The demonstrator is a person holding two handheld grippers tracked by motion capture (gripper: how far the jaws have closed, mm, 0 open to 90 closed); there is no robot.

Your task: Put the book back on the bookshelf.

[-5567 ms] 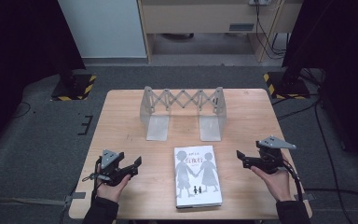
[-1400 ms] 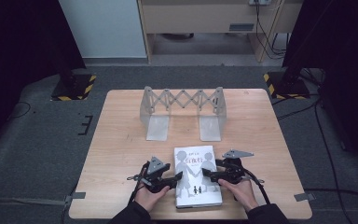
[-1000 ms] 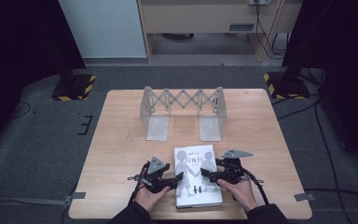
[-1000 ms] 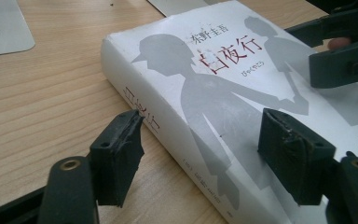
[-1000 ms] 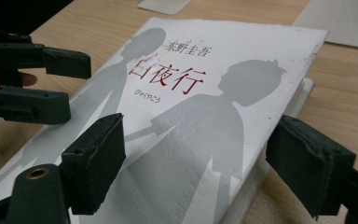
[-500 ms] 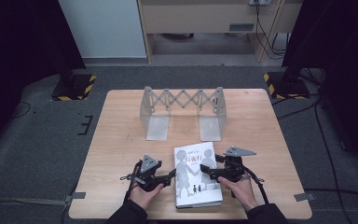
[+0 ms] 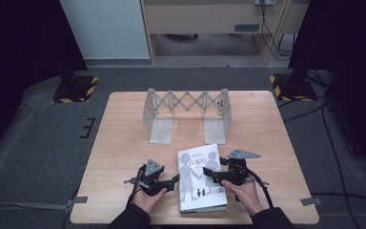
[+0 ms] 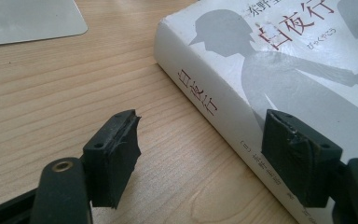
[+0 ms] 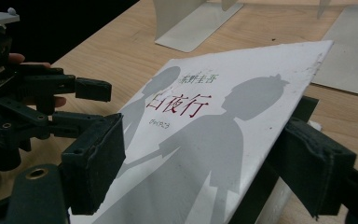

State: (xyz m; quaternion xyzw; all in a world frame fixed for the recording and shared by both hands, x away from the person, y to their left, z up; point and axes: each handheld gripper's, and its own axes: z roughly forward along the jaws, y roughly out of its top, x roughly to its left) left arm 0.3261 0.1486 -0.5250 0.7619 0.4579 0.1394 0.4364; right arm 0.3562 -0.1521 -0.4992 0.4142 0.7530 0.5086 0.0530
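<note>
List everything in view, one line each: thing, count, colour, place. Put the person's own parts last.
book: one, white cover with grey silhouettes and red title, near edge of the table, front cover lifted at its right side.
expanding book rack: one, grey metal, far middle of the table, two flat base plates toward the person.
table: one, light wood, centre of the high view.
striped floor bases: two, black and yellow, on the grey floor by the far corners.
left gripper: one, black, just left of the book, jaws open, spine near one pad.
right gripper: one, black, jaws either side of the lifted cover.
hands: two, at the near edge.
</note>
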